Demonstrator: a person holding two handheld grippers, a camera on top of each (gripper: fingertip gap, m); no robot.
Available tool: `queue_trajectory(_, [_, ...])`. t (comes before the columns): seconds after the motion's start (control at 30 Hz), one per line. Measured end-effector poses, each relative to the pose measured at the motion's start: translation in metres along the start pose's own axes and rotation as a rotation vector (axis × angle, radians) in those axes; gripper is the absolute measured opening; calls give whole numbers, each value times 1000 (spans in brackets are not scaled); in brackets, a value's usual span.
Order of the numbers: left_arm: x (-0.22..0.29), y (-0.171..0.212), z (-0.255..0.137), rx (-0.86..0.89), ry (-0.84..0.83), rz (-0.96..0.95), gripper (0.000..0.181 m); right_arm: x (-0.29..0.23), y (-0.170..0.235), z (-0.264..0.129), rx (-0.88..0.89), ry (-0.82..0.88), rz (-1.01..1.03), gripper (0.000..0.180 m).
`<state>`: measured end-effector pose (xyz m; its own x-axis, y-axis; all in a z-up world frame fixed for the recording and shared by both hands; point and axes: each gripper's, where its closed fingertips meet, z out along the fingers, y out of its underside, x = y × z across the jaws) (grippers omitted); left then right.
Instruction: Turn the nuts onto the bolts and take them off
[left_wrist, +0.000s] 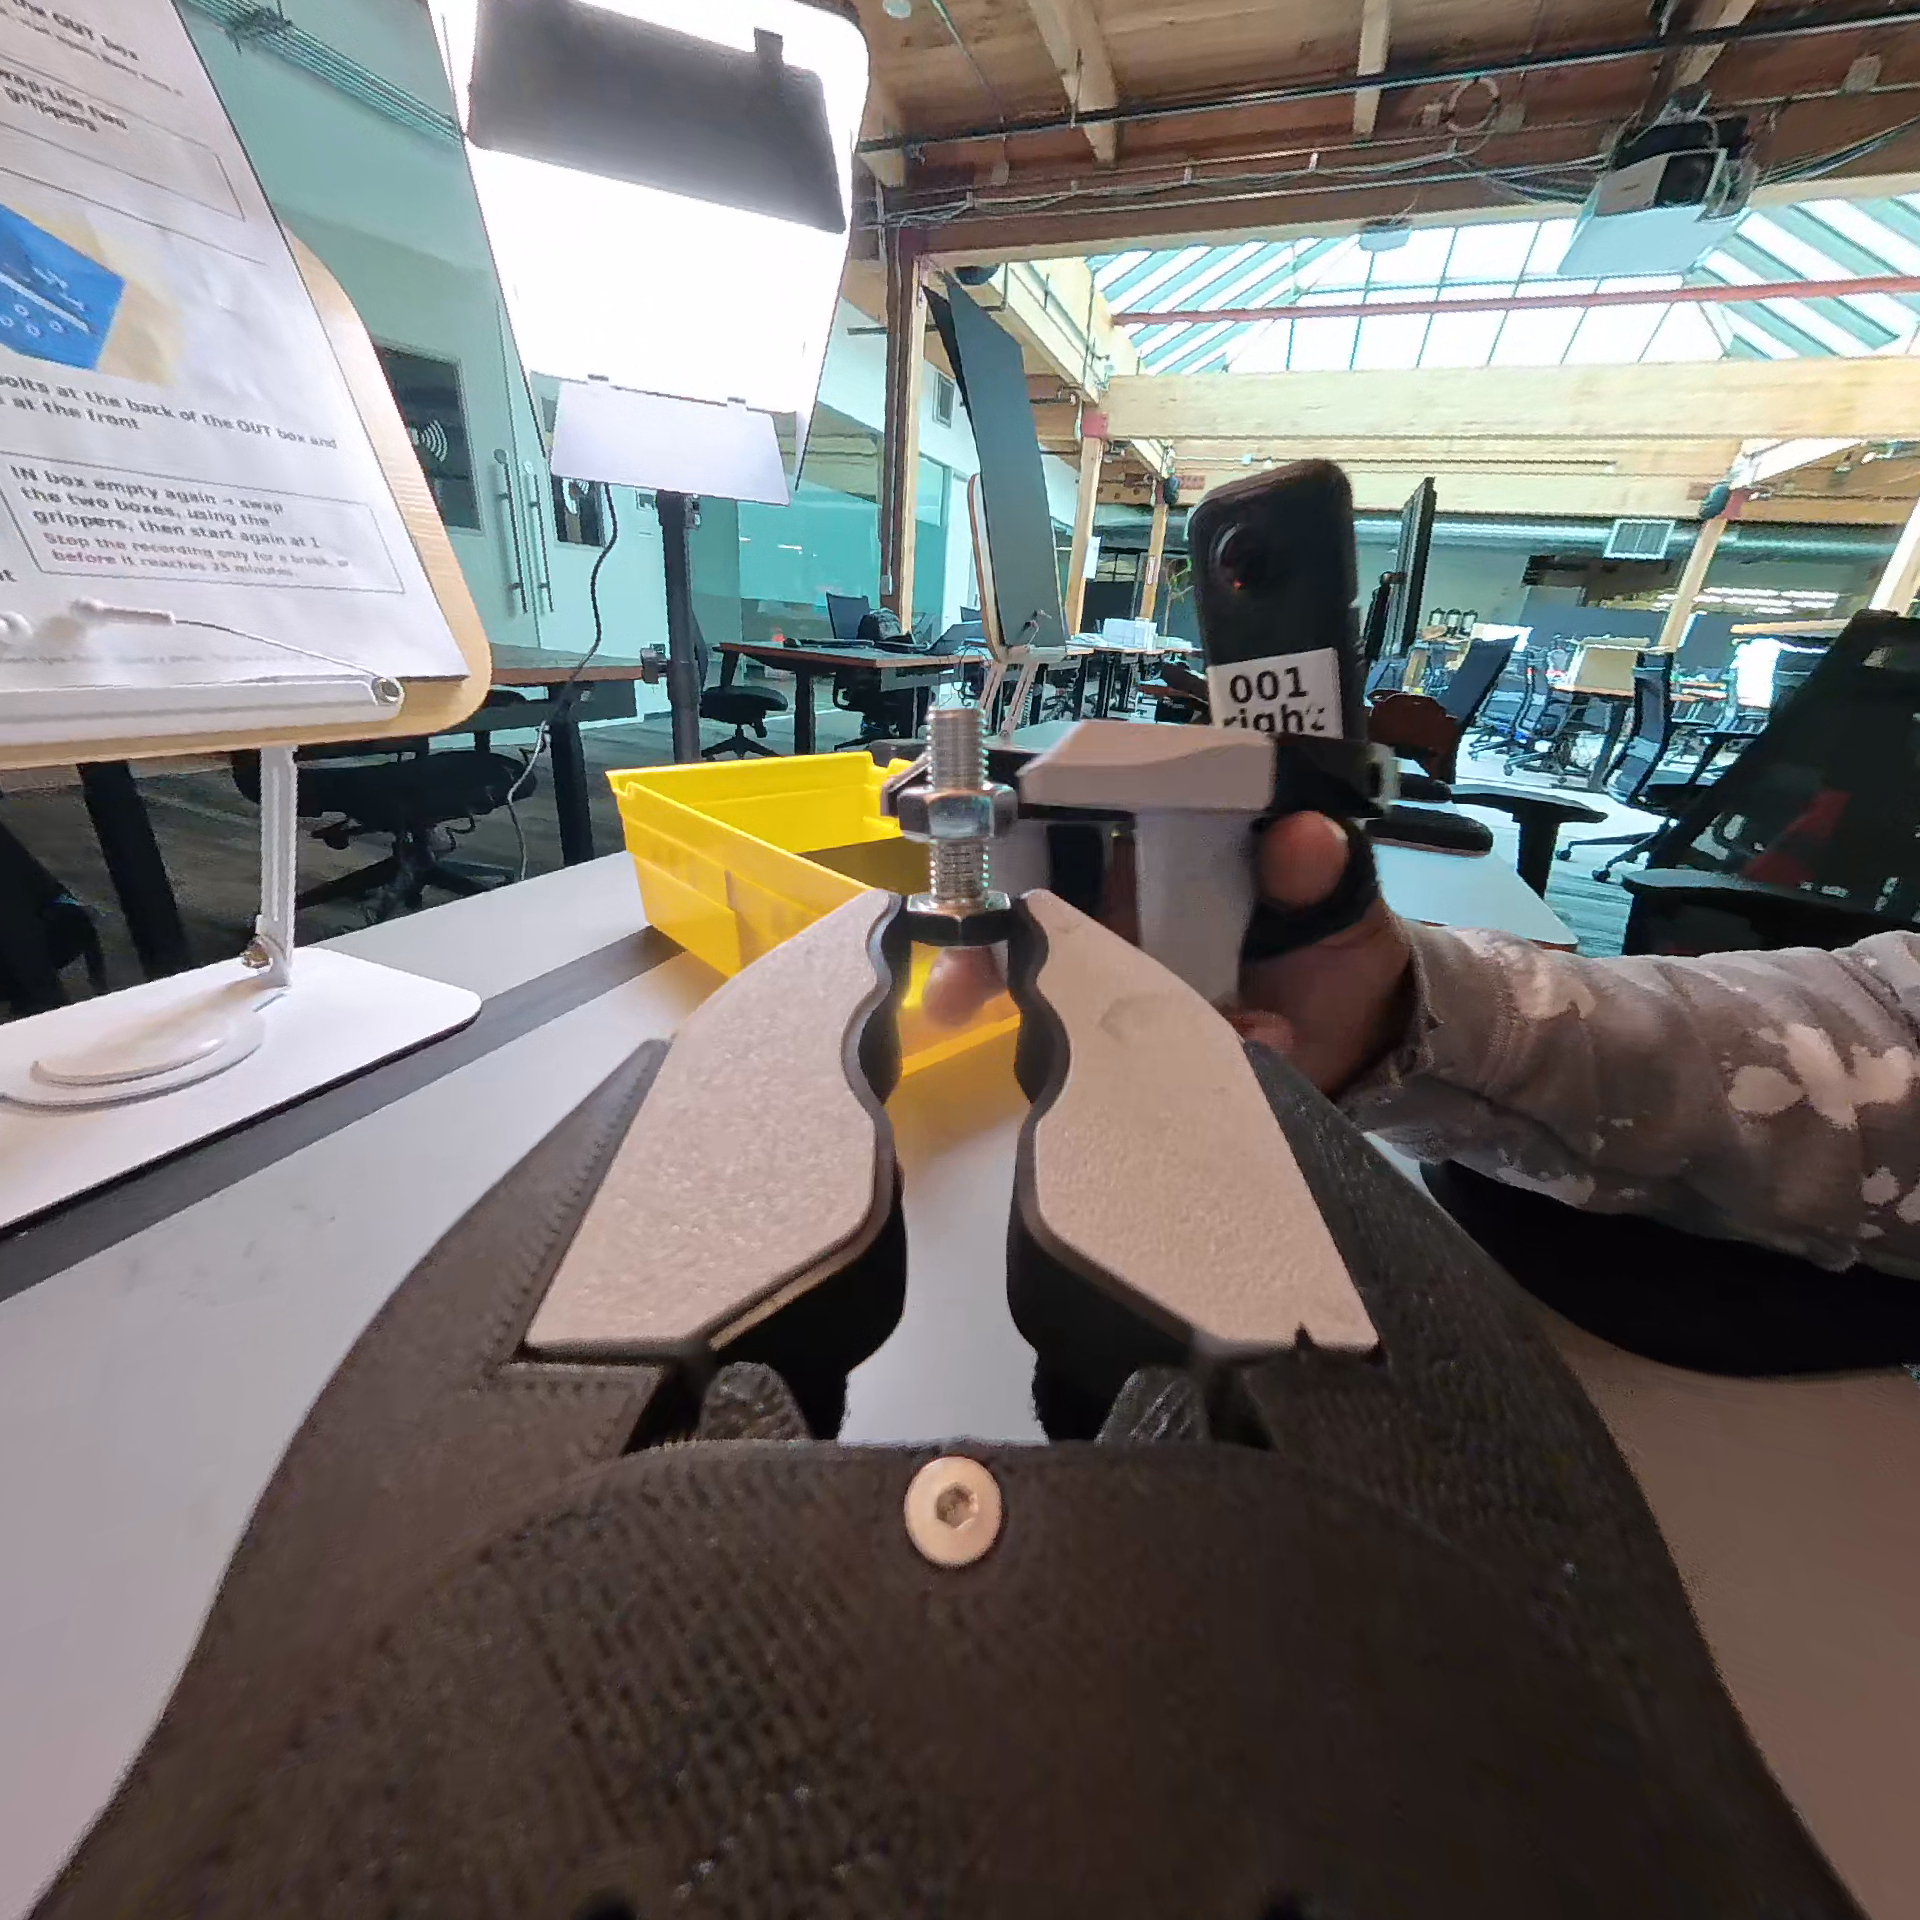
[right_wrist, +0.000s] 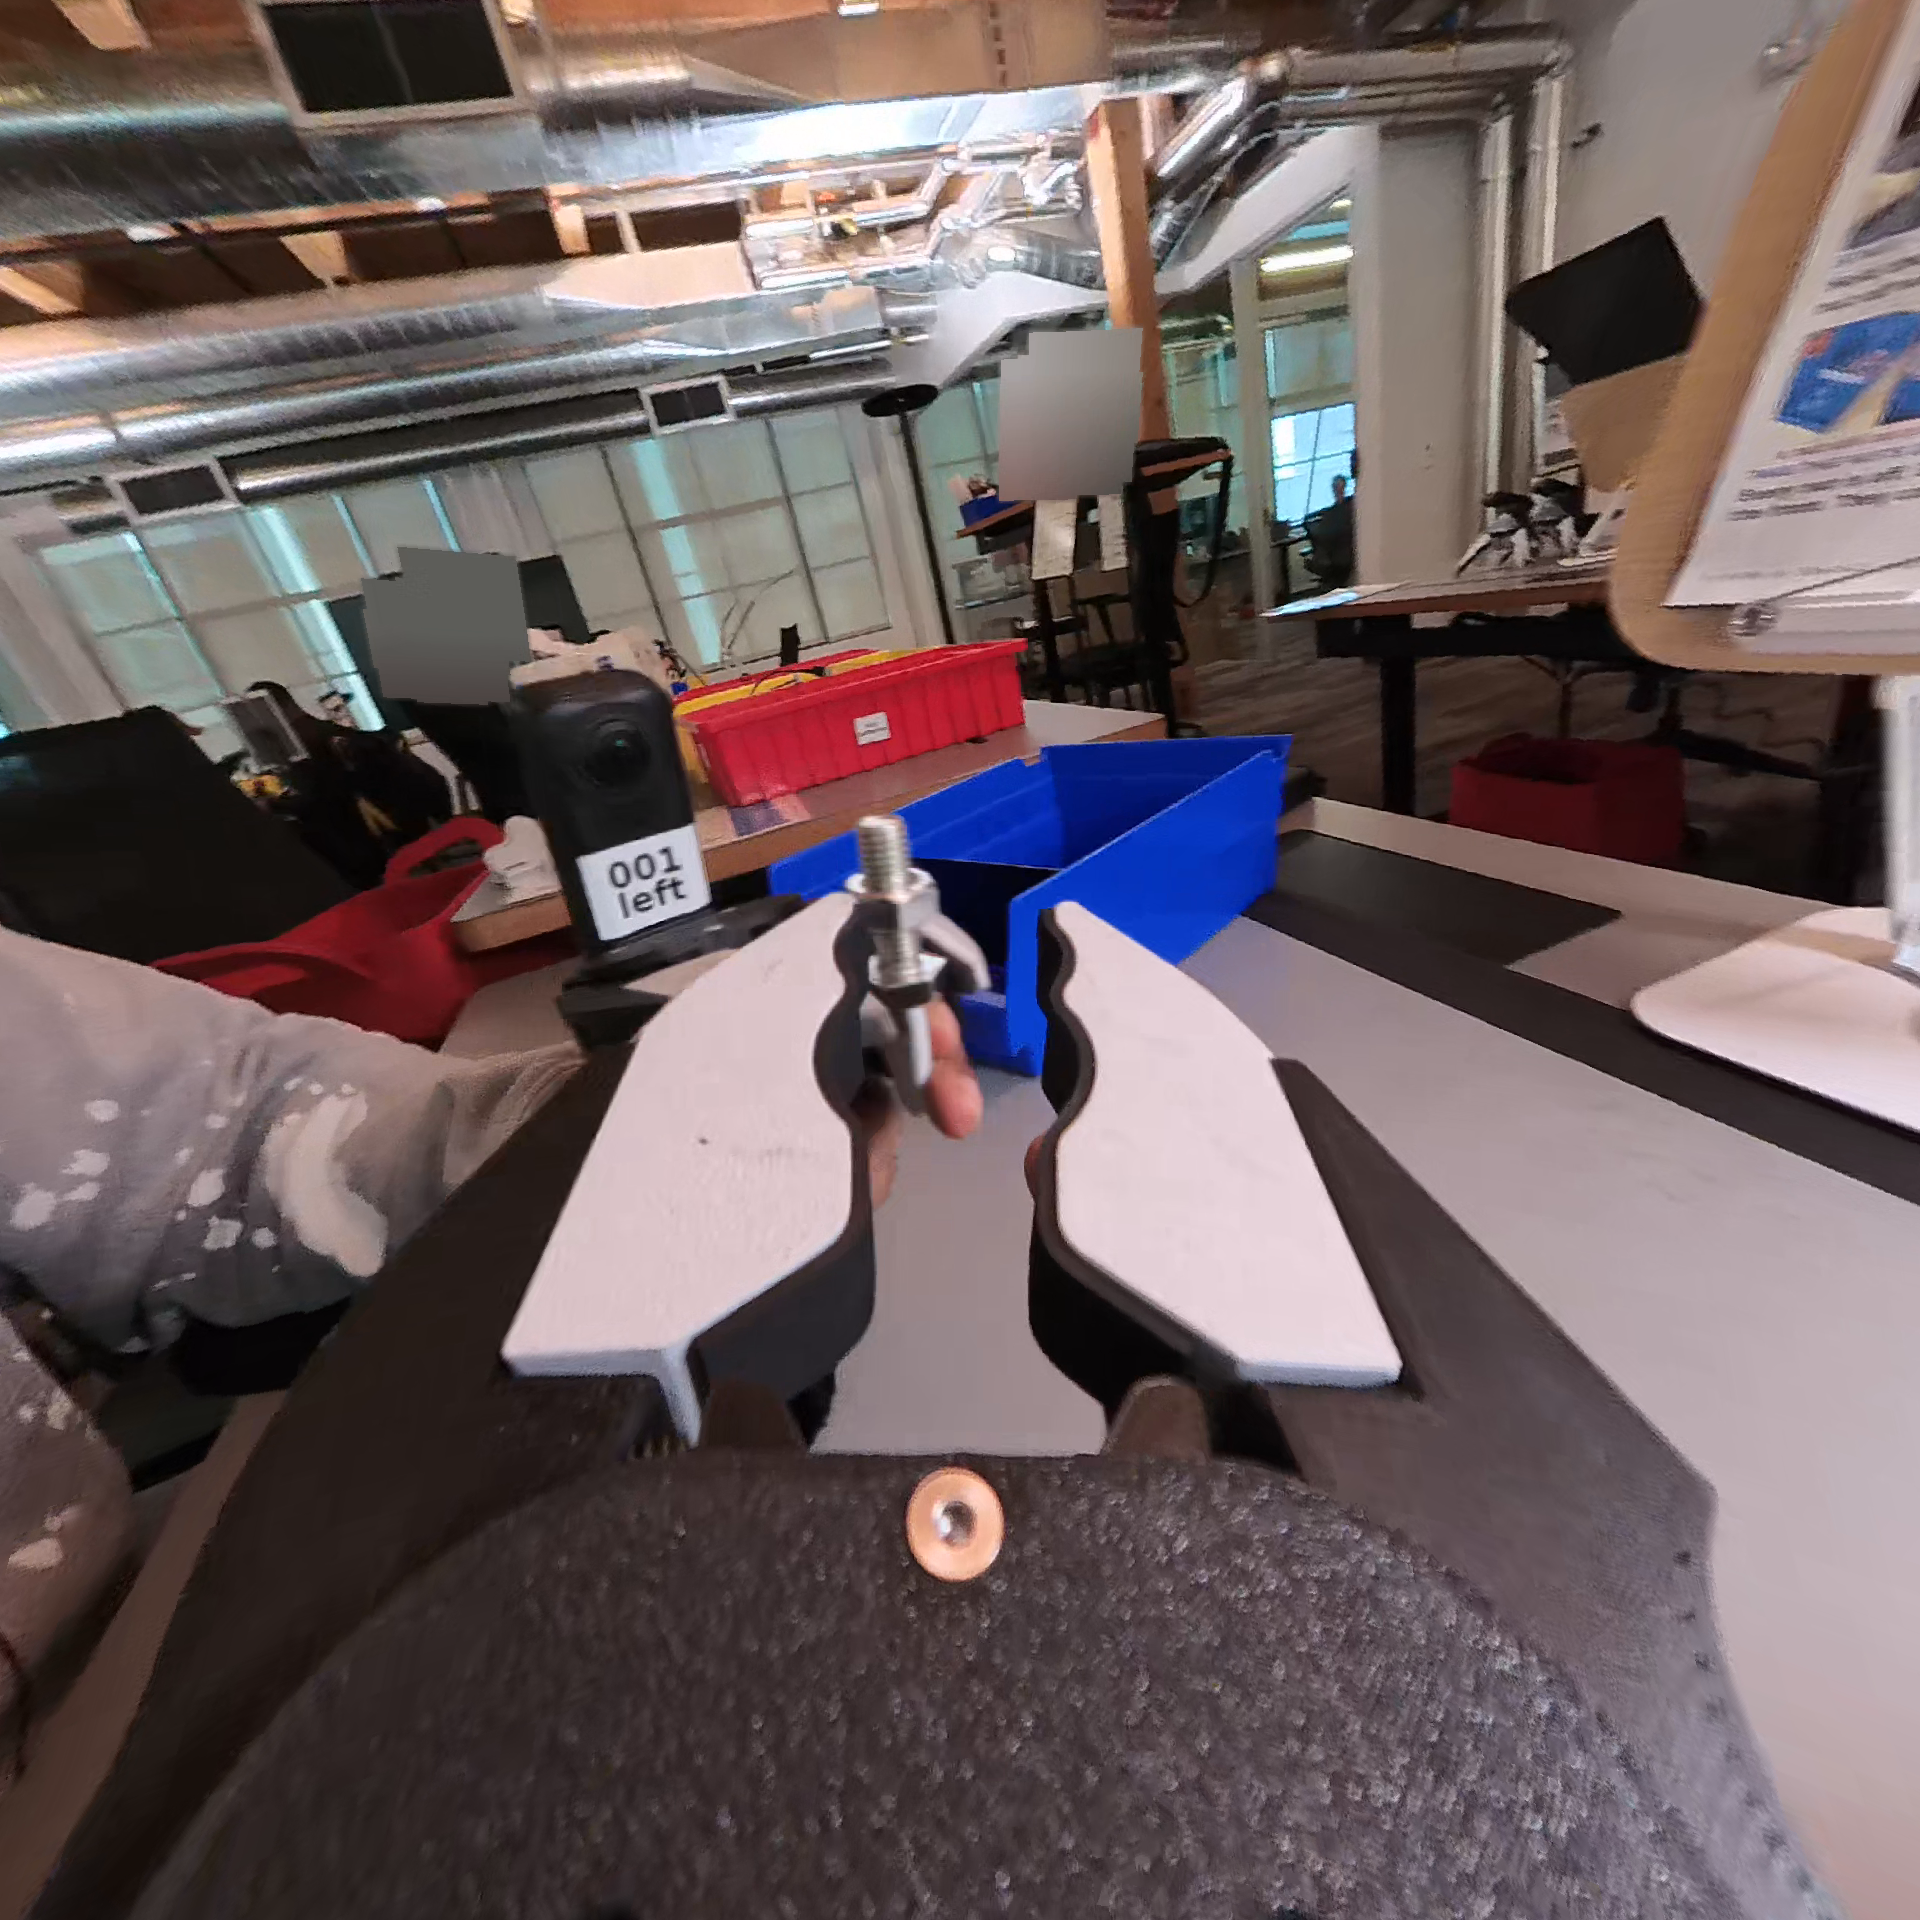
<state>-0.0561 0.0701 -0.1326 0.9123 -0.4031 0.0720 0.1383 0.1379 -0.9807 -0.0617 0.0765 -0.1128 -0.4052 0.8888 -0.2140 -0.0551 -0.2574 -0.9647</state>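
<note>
Bolt (left_wrist: 948, 821) upright above the worktop (left_wrist: 156, 1382), head clamped in the left hand-held gripper (left_wrist: 954, 928).
Right hand-held gripper (right_wrist: 948, 961) stands apart beside the nut (left_wrist: 953, 810) mid-thread. Small, stiff, slick steel; take the nut across its flats.

Facing wrist views — shared bolt (left_wrist: 954, 821)

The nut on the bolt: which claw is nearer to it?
Right. The right claw stands open around the nut; the left claw grips the bolt by its head, below the nut.

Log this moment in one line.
left claw: shut on bolt | nut: mid-thread | right claw: open around nut
</note>
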Motion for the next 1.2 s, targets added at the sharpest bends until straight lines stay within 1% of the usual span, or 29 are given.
queue_trajectory(0.1, [3, -1, 1, 5, 11, 9, 19, -7, 5, 6, -32, 1, -36, 32])
queue_trajectory(0.13, [3, -3, 0, 8, 7, 9, 19, -4, 4, 4, -21, 11, -29, 27])
queue_trajectory(0.17, [4, -6, -2, 26, 24, 10, 19, 8, 2, 0, -9, 65, -8, 10])
queue_trajectory(0.2, [4, -9, -3, 35, 21, 12, 19, 19, 0, -5, 7, 100, 2, 8])
queue_trajectory(0.23, [4, -11, -4, 38, 15, 21, 19, 25, -1, -9, 10, 108, 12, 9])
queue_trajectory(0.3, [1, -10, -4, 29, 4, 19, 19, 24, -4, -10, 10, 85, 25, 18])
queue_trajectory(0.43, [0, -3, -2, 7, 7, 11, 19, -7, 2, 4, -14, -14, -7, 32])
queue_trajectory(0.53, [6, -5, -1, 17, 29, 16, 19, -6, 7, 6, -30, -5, -13, 28])
queue_trajectory(0.57, [7, -7, -2, 25, 40, 15, 19, 5, 7, 3, -27, 43, 1, 12])
queue_trajectory(0.63, [9, -10, -3, 37, 44, 20, 19, 22, 6, -5, -16, 100, 14, 9])
queue_trajectory(0.7, [6, -9, -3, 30, 33, 20, 19, 21, 1, -7, -5, 83, 28, 15])
queue_trajectory(0.8, [3, -4, -2, 14, 26, 10, 19, -2, -1, -1, 7, -10, 14, 28])
queue_trajectory(0.93, [7, -2, 0, 1, 38, 14, 19, -11, 4, 5, -17, -32, -11, 30])
queue_trajectory(0.97, [5, -3, -1, 6, 32, 6, 19, -6, 3, 3, -10, -12, 4, 18])
queue_trajectory(1.0, [7, -8, -3, 29, 51, 6, 19, 8, 1, 0, 5, 63, 15, 3])
queue_trajectory(1.03, [6, -10, -4, 30, 45, 11, 19, 17, -1, -4, 20, 97, 15, 0])
queue_trajectory(1.07, [6, -12, -4, 31, 43, 21, 19, 20, -2, -7, 23, 93, 26, 0])
queue_trajectory(1.1, [5, -12, -4, 30, 36, 23, 19, 19, -4, -8, 28, 75, 43, 4])
queue_trajectory(1.2, [3, -6, -3, 11, 28, 11, 19, 0, -6, -2, 29, 7, 29, 22])
